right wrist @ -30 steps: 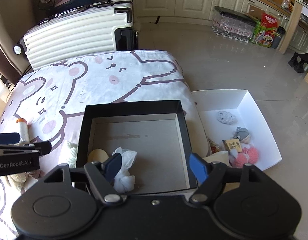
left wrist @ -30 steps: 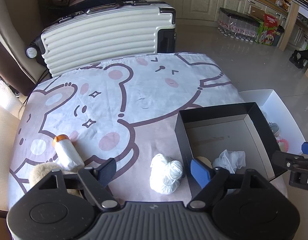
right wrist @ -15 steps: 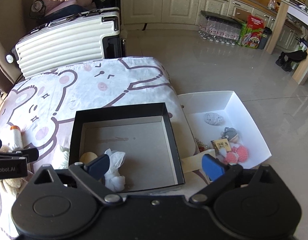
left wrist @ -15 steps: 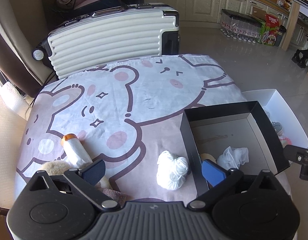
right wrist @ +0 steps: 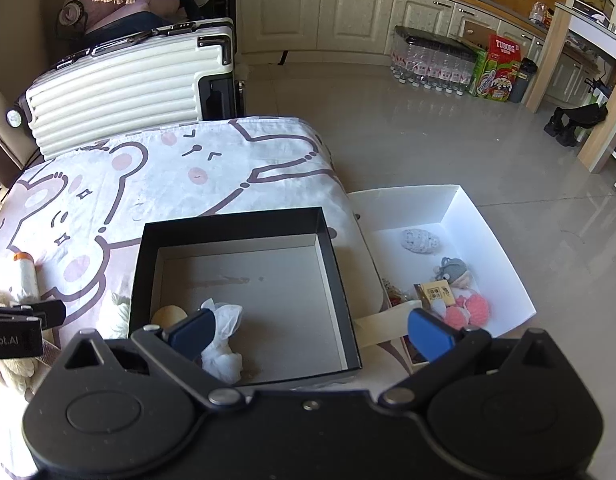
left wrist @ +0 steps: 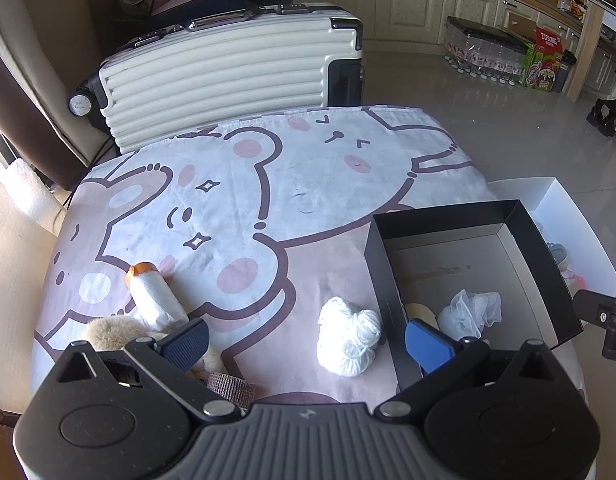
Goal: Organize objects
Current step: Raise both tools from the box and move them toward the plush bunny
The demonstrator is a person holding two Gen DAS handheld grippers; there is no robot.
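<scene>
Plush toy [left wrist: 108, 330] (tan, half hidden) behind left gripper [left wrist: 306, 340] jaws.

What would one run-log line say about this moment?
left claw: open, just widened, empty | right claw: open, just widened, empty | black box: holds white bag | white yarn ball: on cloth

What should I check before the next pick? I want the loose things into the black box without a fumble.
1. Left gripper open, nothing between pads: ok.
2. Right gripper open, empty: ok.
3. White yarn ball lying free on the bear-print cloth: ok.
4. Black cardboard box has bare floor space: ok.
5. Orange-capped white bottle clear of the tan plush toy: cannot tell.
</scene>
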